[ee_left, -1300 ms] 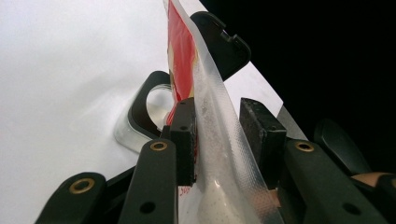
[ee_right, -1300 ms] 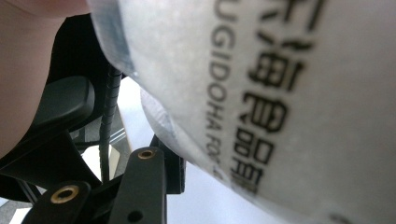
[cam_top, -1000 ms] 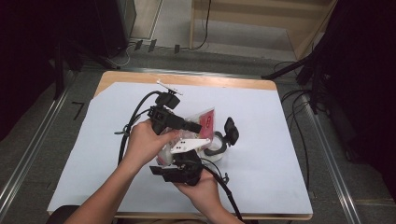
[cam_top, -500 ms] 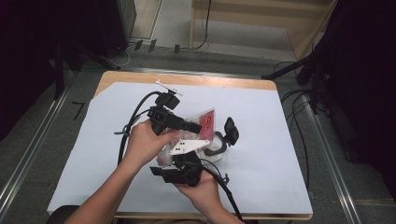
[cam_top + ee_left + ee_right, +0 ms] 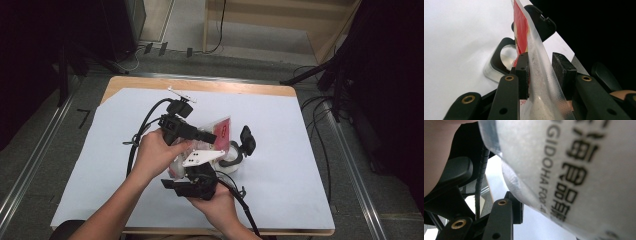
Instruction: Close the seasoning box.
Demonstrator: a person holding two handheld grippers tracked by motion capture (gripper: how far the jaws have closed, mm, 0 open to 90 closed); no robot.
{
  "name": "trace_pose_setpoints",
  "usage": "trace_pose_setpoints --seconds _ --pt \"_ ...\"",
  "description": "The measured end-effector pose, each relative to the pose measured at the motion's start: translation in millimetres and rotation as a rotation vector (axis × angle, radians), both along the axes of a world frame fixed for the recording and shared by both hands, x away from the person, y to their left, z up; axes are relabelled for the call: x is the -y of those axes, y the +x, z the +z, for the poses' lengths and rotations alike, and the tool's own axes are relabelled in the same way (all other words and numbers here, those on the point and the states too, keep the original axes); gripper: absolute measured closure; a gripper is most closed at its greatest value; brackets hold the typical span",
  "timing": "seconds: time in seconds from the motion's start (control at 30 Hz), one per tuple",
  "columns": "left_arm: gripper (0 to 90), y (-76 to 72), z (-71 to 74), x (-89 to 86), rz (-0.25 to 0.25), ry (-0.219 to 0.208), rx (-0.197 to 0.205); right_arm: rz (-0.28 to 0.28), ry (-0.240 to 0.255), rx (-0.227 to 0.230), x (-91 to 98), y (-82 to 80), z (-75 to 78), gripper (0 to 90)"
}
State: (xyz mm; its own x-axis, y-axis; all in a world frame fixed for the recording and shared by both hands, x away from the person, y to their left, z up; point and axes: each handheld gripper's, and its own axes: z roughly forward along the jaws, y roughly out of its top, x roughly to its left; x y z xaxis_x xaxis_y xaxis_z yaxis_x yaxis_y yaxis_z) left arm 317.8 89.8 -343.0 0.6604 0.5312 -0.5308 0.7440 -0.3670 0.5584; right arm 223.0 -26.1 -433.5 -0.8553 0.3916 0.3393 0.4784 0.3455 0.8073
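Observation:
A plastic bag with a red printed top and white grains inside hangs above the table between both grippers. My left gripper comes in from the left and is shut on the bag's upper part; its pads press the clear film from both sides. My right gripper holds the lower end from below. There the printed bag lies against one pad, and the other jaw is hidden behind it. A clear measuring cup with a black ring and handle stands on the table just right of the bag, also seen as the cup.
A white sheet covers the wooden table. Black cables trail from the grippers across the left of the sheet. Dark stands and cables crowd the floor beyond the right edge.

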Motion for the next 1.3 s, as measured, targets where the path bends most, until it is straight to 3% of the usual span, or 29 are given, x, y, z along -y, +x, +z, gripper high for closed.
trace_pose_setpoints --seconds 0.73,1.3 --pt "68.6 1.0 2.2 2.8 -0.005 0.014 -0.006 -0.009 0.022 -0.044 0.7 1.1 1.8 63.3" --pt "69.8 3.7 3.8 4.7 -0.013 0.025 -0.005 -0.023 0.028 -0.037 -0.2 2.1 2.1 62.8"
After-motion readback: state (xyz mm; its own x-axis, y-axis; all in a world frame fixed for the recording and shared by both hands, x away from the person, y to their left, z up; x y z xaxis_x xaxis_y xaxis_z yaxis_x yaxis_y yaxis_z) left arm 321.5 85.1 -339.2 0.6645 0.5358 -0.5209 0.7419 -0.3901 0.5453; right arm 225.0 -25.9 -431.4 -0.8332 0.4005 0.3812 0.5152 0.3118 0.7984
